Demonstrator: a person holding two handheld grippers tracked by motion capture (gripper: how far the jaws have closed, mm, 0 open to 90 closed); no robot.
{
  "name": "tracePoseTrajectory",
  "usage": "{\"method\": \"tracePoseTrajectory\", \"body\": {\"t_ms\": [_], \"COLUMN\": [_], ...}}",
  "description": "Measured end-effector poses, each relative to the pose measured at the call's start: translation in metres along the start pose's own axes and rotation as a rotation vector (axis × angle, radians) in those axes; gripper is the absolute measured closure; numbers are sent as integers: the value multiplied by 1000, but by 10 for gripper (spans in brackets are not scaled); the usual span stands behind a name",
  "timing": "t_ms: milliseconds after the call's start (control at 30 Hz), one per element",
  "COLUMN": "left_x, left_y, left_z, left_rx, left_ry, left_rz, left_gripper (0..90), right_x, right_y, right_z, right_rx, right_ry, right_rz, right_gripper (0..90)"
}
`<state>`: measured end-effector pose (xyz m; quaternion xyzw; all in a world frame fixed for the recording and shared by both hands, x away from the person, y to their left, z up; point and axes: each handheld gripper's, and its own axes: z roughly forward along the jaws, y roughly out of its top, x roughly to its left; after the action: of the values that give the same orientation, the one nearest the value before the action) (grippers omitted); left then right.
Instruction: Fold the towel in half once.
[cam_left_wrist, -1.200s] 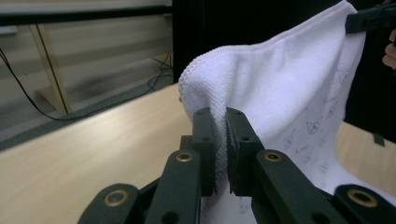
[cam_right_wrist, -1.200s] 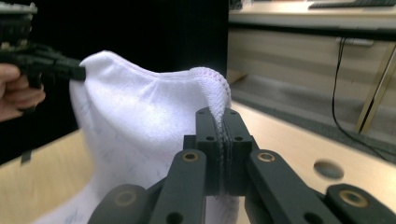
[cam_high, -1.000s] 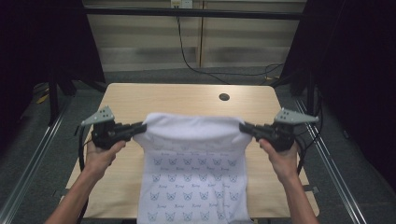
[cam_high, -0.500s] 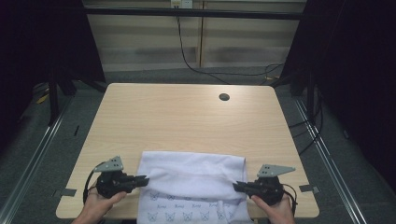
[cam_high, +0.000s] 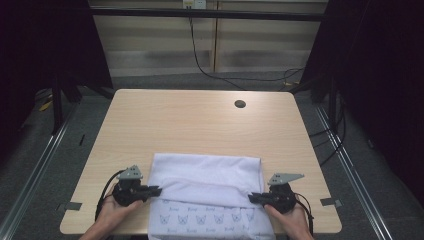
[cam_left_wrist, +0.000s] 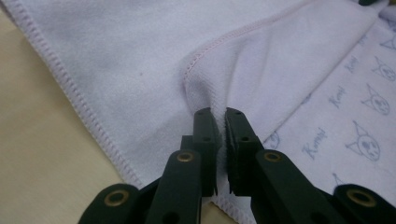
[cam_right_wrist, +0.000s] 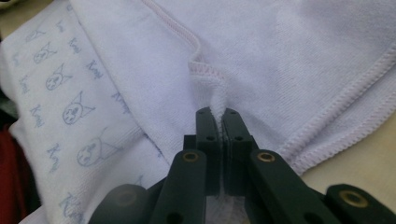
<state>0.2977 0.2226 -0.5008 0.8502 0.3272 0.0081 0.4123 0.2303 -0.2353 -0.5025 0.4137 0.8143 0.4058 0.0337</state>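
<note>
Towel (cam_high: 207, 180) on table (cam_high: 190, 125), near edge, at 6 o'clock from table centre; plain upper layer folded over printed lower part, which runs off near edge. Left tool (cam_high: 156, 190) at towel's 9 o'clock corner, jaws nearly together, pinching folded hem (cam_left_wrist: 205, 84); small gap visible between pads. Right tool (cam_high: 253, 198) at towel's 3 o'clock corner, jaws clamped tight on stitched hem fold (cam_right_wrist: 215, 95). Hands (cam_high: 112, 212) behind both tools, at table's near edge. Small round hole (cam_high: 240, 104) at table's 1 o'clock, well apart from towel.
</note>
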Motion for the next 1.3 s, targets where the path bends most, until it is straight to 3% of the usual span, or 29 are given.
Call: {"method": "tracePoseTrajectory", "body": {"t_ms": [233,367,433,700,833,867,1033,1133,1300], "left_x": [42,65,72,100,110,110,101,91,65], "left_y": [31,45,52,74,79,78,80,89,111], "left_z": [21,28,32,48,52,53,43,27,-15], "left_rx": [-36,-44,-32,-64,-81,-94,-112,-169,-284], "left_ry": [89,98,121,172,182,175,170,157,115], "left_rz": [-42,-80,-81,-116,-141,-170,-163,-134,-67], "left_gripper": [846,847,846,846,845,844,844,844,844], "right_x": [-28,-43,-50,-80,-86,-87,-87,-83,-76], "right_y": [36,52,58,85,99,101,106,114,139], "right_z": [24,38,45,66,75,76,69,48,1], "right_rx": [0,-22,-48,-87,-73,-73,-89,-189,-330], "right_ry": [-52,-70,-92,-131,-194,-196,-184,-152,-147], "right_rz": [15,39,44,108,99,106,78,86,60], "right_gripper": [880,880,880,880,880,879,879,879,879]}}
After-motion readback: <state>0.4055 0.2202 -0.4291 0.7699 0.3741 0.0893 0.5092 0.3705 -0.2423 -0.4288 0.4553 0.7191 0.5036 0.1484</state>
